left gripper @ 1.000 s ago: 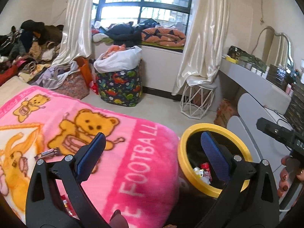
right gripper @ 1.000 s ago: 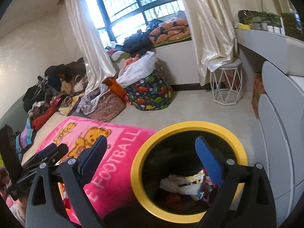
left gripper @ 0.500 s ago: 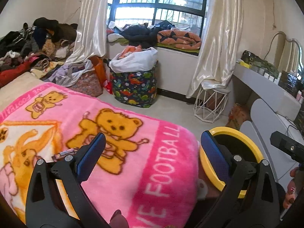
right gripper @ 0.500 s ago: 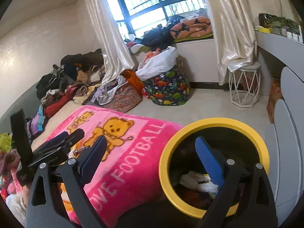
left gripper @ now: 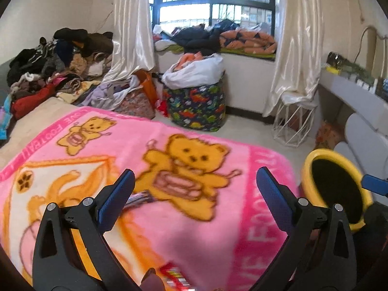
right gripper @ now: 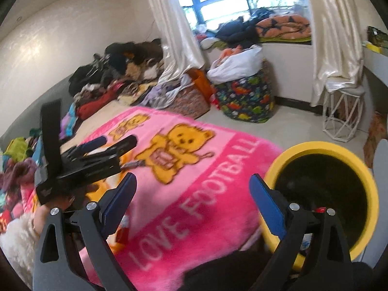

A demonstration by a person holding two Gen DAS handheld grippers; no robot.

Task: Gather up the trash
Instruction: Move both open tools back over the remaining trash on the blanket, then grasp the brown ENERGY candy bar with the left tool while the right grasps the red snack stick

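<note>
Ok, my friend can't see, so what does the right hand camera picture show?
The open right gripper hovers, empty, over a pink teddy-bear blanket, beside a yellow-rimmed trash bin. The left gripper reaches over the blanket; clothes pile up behind.

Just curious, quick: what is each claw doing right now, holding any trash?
Left claw: open, holding nothing.
Right claw: open, holding nothing.
</note>
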